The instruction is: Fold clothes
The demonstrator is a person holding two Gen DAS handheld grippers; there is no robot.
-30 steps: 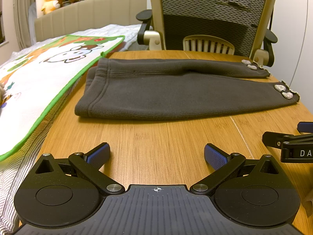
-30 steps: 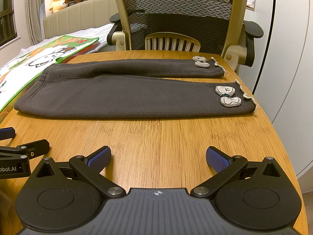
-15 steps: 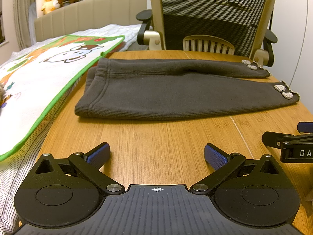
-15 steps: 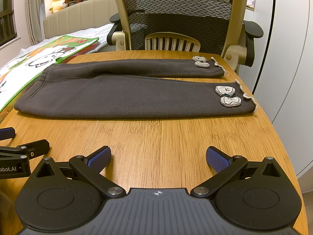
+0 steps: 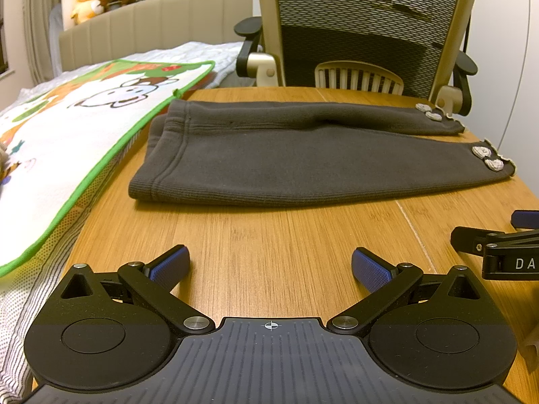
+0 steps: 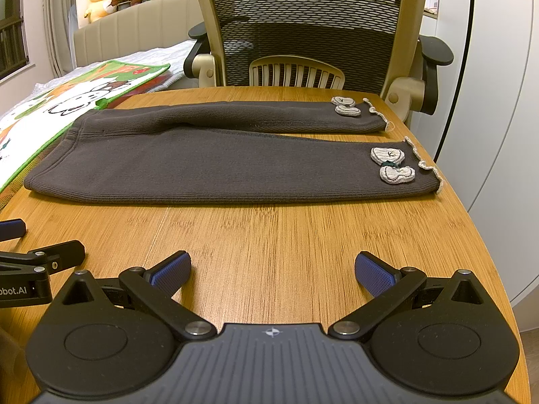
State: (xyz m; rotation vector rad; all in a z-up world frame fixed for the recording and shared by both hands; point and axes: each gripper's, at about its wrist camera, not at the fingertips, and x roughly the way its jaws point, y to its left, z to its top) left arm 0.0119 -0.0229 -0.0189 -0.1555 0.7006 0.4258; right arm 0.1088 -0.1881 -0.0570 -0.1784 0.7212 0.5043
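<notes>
My left gripper (image 5: 270,266) and right gripper (image 6: 273,269) sit low over the wooden table (image 6: 269,235), both spread wide, holding nothing. Ahead, well clear of both, dark grey trousers (image 6: 219,165) lie flat across it, waistband left.

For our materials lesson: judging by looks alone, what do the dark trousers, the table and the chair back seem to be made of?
Trousers: probably a soft knit such as cotton fleece, matt dark grey; fine ribbing shows, with pale stitched patches at the cuffs.
Table: wood or bamboo laminate, smooth with a slight sheen; straight grain and board seams show.
Chair back: black open mesh you can see through, in a glossy cream frame, likely plastic.
</notes>
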